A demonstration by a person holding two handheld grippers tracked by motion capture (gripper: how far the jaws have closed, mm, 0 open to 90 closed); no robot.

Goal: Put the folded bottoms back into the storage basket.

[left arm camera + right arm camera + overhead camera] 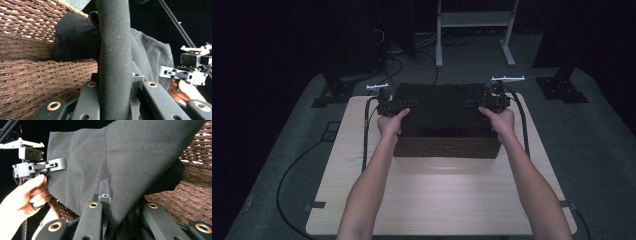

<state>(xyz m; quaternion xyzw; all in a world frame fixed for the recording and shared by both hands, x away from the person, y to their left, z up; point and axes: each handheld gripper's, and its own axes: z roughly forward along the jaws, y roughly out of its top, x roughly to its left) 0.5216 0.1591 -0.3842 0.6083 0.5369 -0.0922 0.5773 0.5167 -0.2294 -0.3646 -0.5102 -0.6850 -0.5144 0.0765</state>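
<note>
A black cloth (439,107) hangs stretched between my two grippers over a brown wicker basket (447,147) at the back of the wooden table (437,200). My left gripper (404,104) is shut on the cloth's left end, and my right gripper (477,102) is shut on its right end. In the left gripper view a fold of the cloth (115,50) rises from between the jaws of the left gripper (115,82), beside the basket wall (30,75). In the right gripper view the cloth (125,157) drapes over the right gripper (117,202), with the basket (197,185) behind.
A white metal frame (474,20) stands on the floor beyond the table. Black stand bases (562,87) sit at both far corners, and cables trail down the table's left side. The other gripper (192,67) and its hand (25,195) are seen across the cloth.
</note>
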